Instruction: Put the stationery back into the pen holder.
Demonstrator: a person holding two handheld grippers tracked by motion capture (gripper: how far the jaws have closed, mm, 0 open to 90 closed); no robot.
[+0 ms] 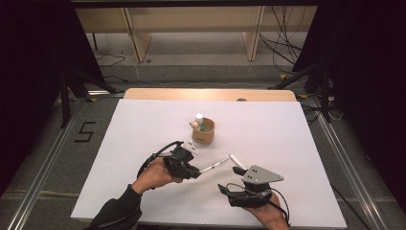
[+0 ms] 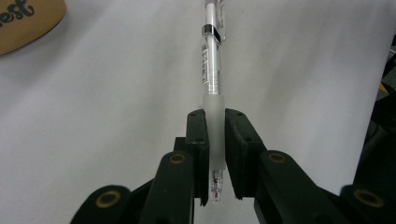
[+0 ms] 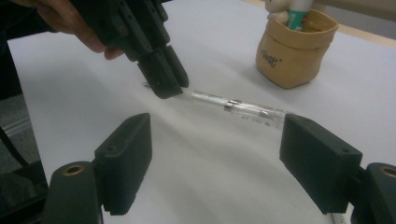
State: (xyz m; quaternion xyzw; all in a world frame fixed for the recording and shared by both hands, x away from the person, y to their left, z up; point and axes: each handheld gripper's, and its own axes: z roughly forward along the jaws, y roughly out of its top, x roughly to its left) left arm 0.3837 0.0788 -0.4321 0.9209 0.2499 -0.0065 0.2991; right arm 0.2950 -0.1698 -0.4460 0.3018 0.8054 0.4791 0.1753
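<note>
Clear plastic makes up the barrel of the pen (image 2: pixel 211 60) that the left claw (image 1: pixel 193 171) holds, its two black jaws pressed on the frosted grip section near the tip. In the left gripper view the writing tip with a trace of red ink pokes out toward the camera between the jaws, and the barrel runs away from them with a dark band and a printed label along it. From the high view the pen sticks out of the left claw toward the right, just above the white worktop (image 1: pixel 287 134), and its far end comes close to a white pen cap (image 1: pixel 237 161) lying on the worktop just ahead of the right claw (image 1: pixel 238 170).

In the right gripper view the right claw (image 3: pixel 215 163) stands wide, its jaws well apart and holding nothing; the pen crosses the gap beyond them, and its far end passes behind the upper corner of the right-hand jaw. A grey three-cornered plate (image 1: pixel 261 174) sits on top of this gripper.

Farther back on the worktop, well apart from both claws, stands a small tan pouch-like cup (image 1: pixel 203 132) with dark lettering on its side. A white and green tube (image 1: pixel 200 120) and a pale rounded thing beside it stick up out of the cup.
</note>
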